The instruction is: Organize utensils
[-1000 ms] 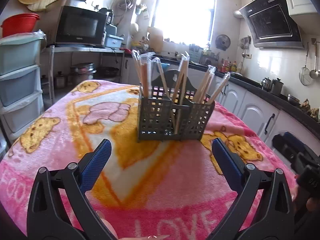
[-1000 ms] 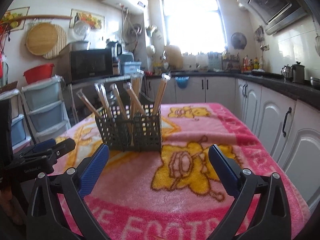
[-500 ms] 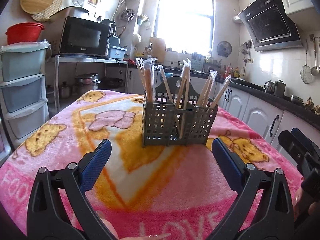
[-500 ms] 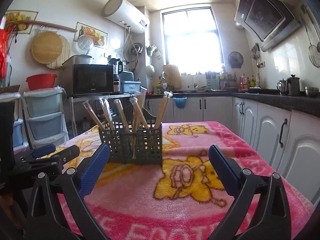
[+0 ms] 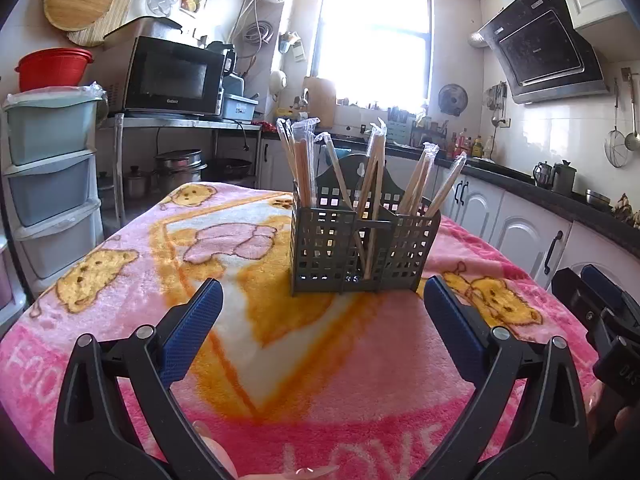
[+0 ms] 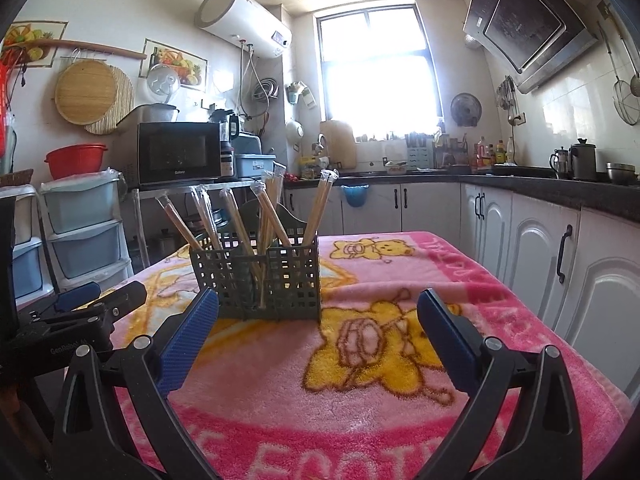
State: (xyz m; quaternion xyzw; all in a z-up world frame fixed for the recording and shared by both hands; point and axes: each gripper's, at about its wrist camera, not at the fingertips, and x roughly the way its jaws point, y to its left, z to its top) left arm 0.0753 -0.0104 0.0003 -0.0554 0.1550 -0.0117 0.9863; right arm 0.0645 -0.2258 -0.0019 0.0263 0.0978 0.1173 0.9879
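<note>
Both tools have tilted up; utensil caddy point(image 5: 362, 240) ahead, apart.

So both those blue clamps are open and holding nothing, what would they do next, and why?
Probably draw back and stop. Every wrapped chopstick pair in view already stands in the grey caddy, none lies on the pink blanket, and the left gripper and right gripper are both open and empty.

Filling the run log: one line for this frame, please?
left gripper: open, empty | right gripper: open, empty | wrapped chopsticks: upright in caddy | caddy: on pink blanket | loose utensils: none visible
</note>
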